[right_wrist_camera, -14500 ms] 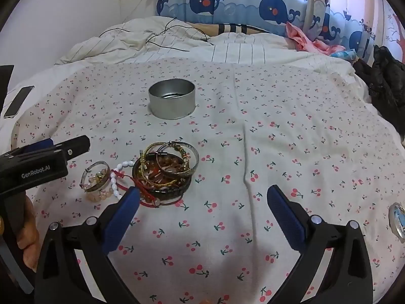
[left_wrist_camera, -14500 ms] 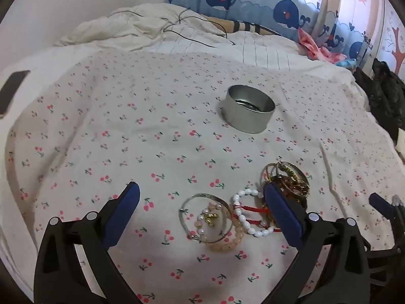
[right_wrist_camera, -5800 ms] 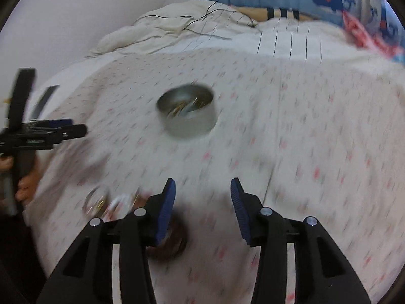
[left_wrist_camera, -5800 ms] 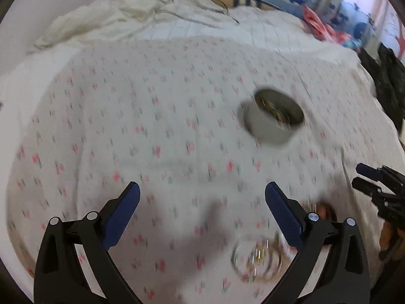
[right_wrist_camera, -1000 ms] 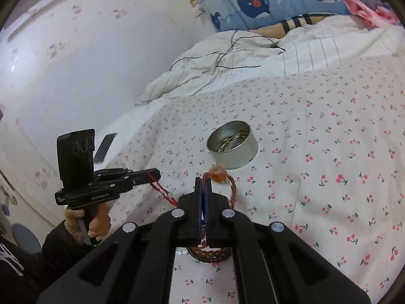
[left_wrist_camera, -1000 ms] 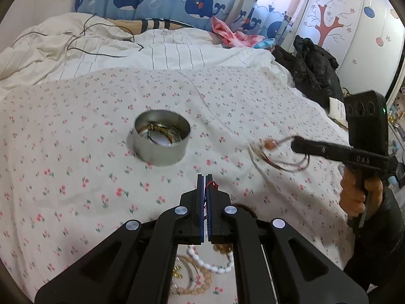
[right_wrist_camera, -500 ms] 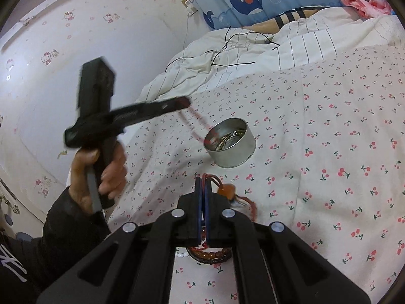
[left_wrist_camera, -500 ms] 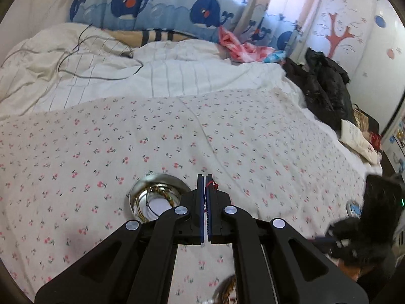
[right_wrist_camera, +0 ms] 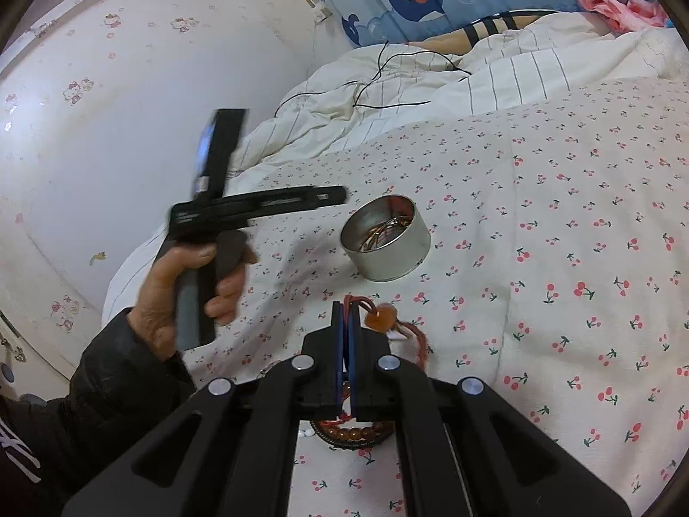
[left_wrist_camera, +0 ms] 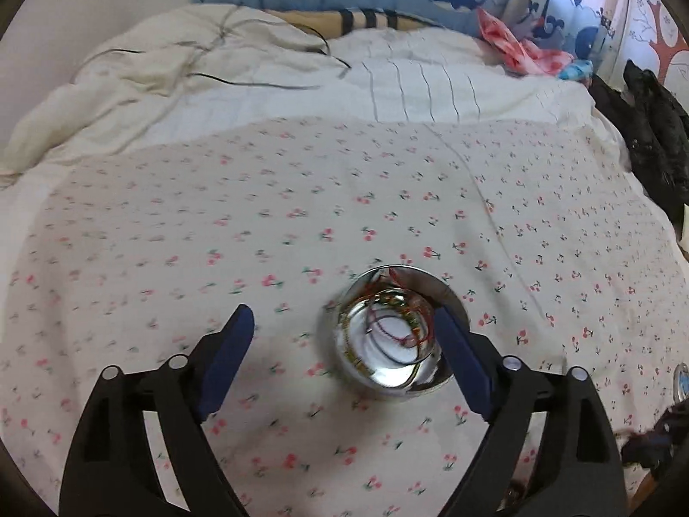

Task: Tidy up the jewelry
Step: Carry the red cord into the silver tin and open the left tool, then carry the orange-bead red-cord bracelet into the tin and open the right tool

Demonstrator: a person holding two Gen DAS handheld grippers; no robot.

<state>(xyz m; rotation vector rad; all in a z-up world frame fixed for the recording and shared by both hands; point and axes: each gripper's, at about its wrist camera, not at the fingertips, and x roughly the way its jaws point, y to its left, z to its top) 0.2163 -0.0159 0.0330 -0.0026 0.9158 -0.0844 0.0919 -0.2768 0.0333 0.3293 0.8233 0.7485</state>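
**Red cord dropped in the tin, next bracelet pinched**

My left gripper (left_wrist_camera: 340,353) hangs above the round tin (right_wrist_camera: 386,239), its jaws just sprung wide, nothing between them; red cord and bangles lie inside. Nearer me than the tin, my right gripper (right_wrist_camera: 346,316) is pressed together on a red cord bracelet (right_wrist_camera: 402,327) with an amber bead. It looks light and limp; I judge the cord the best hold.

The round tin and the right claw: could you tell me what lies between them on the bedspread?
Only bare cherry-print bedspread lies between the tin and the right claw, as its own view shows.
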